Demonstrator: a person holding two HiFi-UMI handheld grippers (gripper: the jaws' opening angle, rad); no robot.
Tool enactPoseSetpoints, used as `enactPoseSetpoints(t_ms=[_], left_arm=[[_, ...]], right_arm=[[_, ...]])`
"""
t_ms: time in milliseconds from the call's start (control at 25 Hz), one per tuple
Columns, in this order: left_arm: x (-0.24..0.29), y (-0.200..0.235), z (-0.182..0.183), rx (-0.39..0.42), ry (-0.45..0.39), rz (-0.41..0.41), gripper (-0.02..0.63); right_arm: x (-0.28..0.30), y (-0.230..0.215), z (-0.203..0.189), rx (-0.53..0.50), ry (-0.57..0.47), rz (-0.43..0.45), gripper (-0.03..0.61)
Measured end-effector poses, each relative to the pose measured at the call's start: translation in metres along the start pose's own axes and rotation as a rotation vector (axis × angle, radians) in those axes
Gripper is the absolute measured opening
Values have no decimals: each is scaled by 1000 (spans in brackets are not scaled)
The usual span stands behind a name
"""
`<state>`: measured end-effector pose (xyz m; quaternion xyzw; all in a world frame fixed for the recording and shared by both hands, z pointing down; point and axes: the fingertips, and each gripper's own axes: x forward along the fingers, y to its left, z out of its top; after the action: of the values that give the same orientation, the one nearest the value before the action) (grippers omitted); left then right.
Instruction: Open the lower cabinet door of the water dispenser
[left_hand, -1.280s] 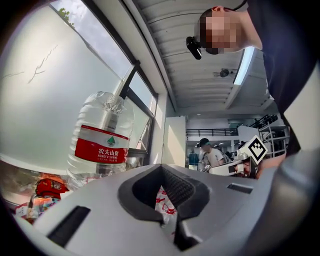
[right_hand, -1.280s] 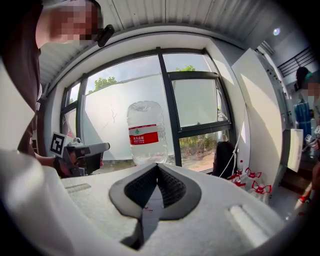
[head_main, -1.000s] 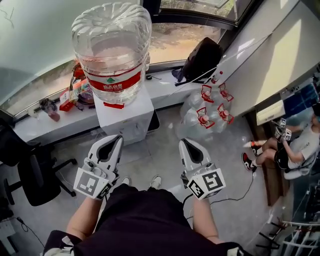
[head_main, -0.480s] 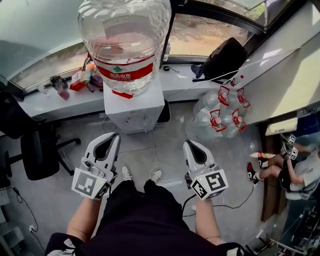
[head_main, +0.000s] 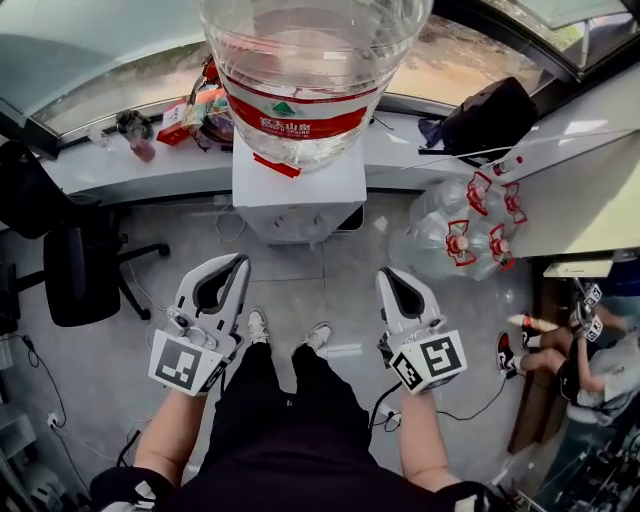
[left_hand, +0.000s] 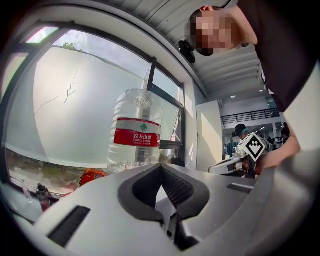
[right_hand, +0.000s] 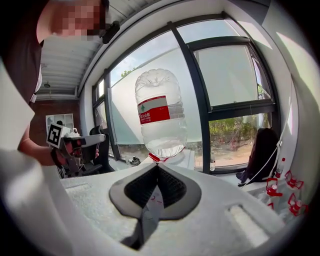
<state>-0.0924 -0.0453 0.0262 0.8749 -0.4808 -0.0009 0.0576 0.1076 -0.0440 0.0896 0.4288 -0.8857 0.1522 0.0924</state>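
fingers on both my grippers are pressed together, with nothing caught between them. in the left gripper view the dark ribbed pads (left_hand: 180, 189) meet at the tip, and in the right gripper view the pads (right_hand: 172, 187) meet the same way.

from the head view, my left gripper (head_main: 240, 262) and my right gripper (head_main: 386, 276) hang side by side above my shoes (head_main: 258, 325). they are well apart from each other, and both tips aim toward the water dispenser (head_main: 300, 190). neither gripper touches it; bare grey floor (head_main: 340, 265) lies between the tips and the white cabinet.

the water dispenser stands straight ahead of me on the floor, its back against the low window ledge (head_main: 150, 165). a large clear bottle (head_main: 310, 70) with a red label sits upside down on its top. looking steeply down, i see the dispenser's top and only a thin sliver of its front, so i cannot tell how the lower cabinet door stands.

to the right of the dispenser, clear jugs with red handles (head_main: 465, 235) are bunched on the floor. a black bag (head_main: 490, 115) rests on the ledge above them. to the left stands a black office chair (head_main: 80, 275).
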Motion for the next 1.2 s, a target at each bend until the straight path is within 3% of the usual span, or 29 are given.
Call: enactPoseSetpoints(t_ms=[240,760,960,1200], left_arm=[[18,18,-49,64,18,-3,8],[25,32,-153,87,1,20,8],[20,37,-204,74,-12,23,8],[23,60,-280,116,-19,36,8]], right_arm=[[34,-17,-36,-32,-8,17,5],[72,-40,-137,-84,3,28,5],[91,-49,-190,-94,12,35,5],[130,-59,-255,-124,0,66,5]])
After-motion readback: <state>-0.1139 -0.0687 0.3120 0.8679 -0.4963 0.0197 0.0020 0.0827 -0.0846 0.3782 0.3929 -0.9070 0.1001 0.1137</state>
